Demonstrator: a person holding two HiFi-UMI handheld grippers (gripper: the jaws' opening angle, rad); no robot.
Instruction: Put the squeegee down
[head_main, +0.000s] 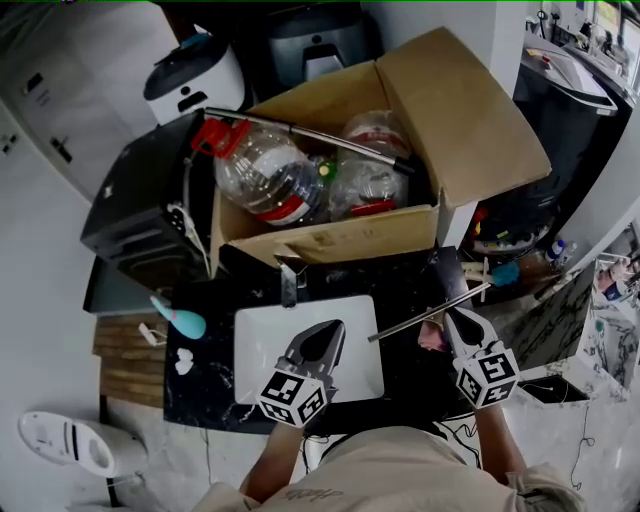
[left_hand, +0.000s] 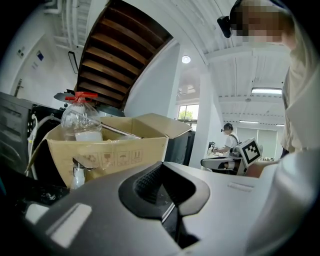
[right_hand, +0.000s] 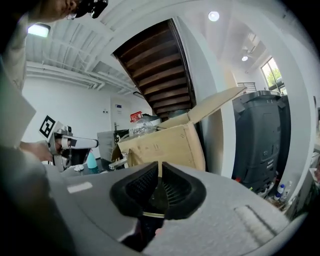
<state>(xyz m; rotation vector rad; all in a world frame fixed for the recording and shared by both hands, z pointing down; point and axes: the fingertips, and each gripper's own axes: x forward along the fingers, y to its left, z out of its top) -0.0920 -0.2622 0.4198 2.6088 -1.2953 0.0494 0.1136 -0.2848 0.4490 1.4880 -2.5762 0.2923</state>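
Observation:
The squeegee (head_main: 425, 318) shows as a thin metal rod slanting over the right edge of the white sink (head_main: 262, 340) in the head view. My right gripper (head_main: 448, 318) is shut on it near its middle. In the right gripper view a pale thin strip (right_hand: 159, 172) stands pinched between the ribbed pads of the right gripper (right_hand: 159, 167). My left gripper (head_main: 328, 338) hovers over the sink with its jaws together and nothing in them. The left gripper (left_hand: 164, 169) looks the same in its own view.
A cardboard box (head_main: 330, 235) holding plastic bottles (head_main: 262, 172) and a long metal bar stands behind the sink, its flap (head_main: 470, 110) raised at the right. A faucet (head_main: 288, 282) rises at the sink's back edge. A teal bottle (head_main: 183, 321) lies on the black counter at the left.

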